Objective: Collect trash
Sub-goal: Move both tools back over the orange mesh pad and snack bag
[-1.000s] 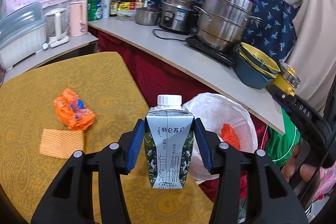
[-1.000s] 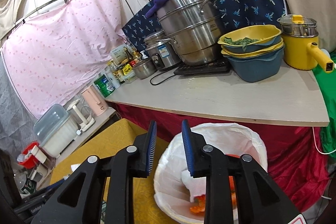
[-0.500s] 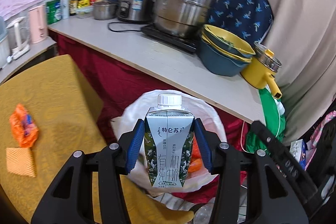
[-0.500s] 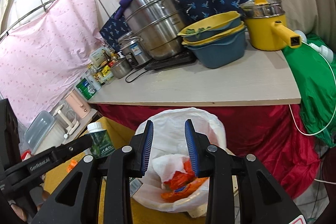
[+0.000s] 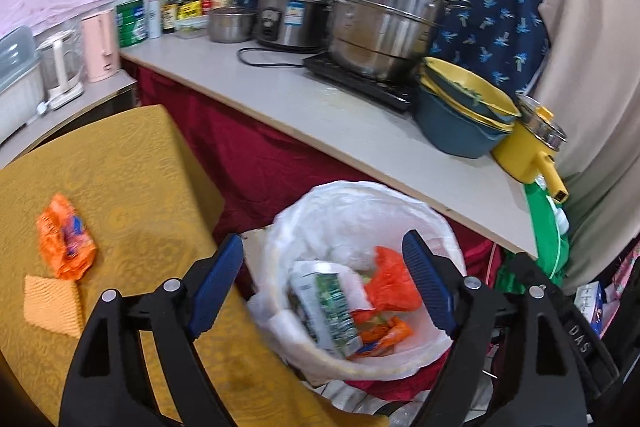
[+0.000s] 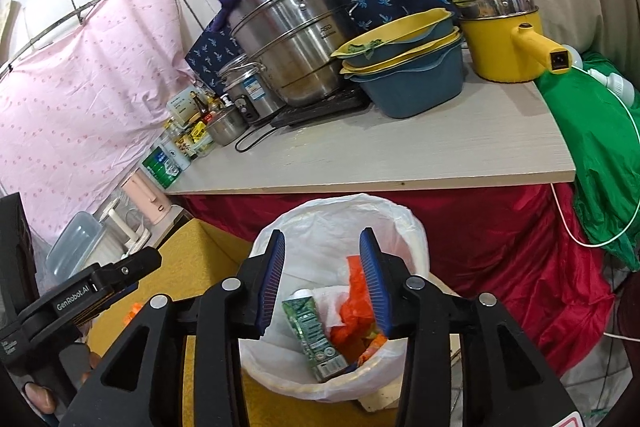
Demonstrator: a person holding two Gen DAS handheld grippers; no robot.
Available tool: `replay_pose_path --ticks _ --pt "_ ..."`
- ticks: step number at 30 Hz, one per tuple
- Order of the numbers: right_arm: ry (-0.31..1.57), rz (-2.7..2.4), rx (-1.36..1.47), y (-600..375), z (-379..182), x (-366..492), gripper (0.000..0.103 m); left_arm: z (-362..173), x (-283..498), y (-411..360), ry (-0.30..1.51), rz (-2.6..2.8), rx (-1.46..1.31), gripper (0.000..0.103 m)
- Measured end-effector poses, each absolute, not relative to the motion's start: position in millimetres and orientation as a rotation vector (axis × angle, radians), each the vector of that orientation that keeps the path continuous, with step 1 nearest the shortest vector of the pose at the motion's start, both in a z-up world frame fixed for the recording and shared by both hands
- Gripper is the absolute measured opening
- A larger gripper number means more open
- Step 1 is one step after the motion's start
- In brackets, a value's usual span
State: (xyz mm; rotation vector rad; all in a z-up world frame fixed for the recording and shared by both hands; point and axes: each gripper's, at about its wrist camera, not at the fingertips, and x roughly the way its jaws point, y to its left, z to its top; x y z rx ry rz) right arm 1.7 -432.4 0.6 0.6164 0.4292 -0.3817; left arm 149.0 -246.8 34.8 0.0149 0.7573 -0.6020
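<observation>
My left gripper (image 5: 322, 279) is open and empty, above the trash bin lined with a white bag (image 5: 308, 211). The green and white milk carton (image 5: 324, 307) lies inside the bin among orange wrappers (image 5: 390, 285). It also shows in the right wrist view (image 6: 314, 333), inside the same bin (image 6: 404, 219). My right gripper (image 6: 322, 277) is open and empty above the bin. The left gripper's body (image 6: 80, 301) shows at the left of the right wrist view. An orange wrapper (image 5: 66, 237) and an orange cloth (image 5: 50, 305) lie on the yellow table (image 5: 132, 163).
A grey counter (image 5: 320, 107) behind the bin carries steel pots (image 5: 384, 23), stacked blue and yellow basins (image 5: 460, 111), a yellow pot (image 5: 528, 147) and several jars. Red cloth hangs below it. A green bag (image 6: 600, 147) sits at the right.
My left gripper has opened and let go of the milk carton, which has dropped into the bin. My right gripper has opened wider.
</observation>
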Motion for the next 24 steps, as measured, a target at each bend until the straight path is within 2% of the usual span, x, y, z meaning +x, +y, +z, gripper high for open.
replay_pose_path --ticks 7,18,20,24 --pt "0.441 -0.322 0.584 -403 8 15 0.041 29 151 -202 0.759 -0.521 -0.01 0.084" --pt "0.48 -0.195 0.523 -335 17 46 0.048 16 158 -110 0.787 -0.377 -0.093 0.085" --pt "0.49 -0.17 0.516 -322 18 53 0.049 12 161 -90 0.799 -0.343 -0.116 0.09" --pt "0.51 -0.119 0.495 -294 19 66 0.05 8 163 -58 0.809 -0.289 -0.154 0.09"
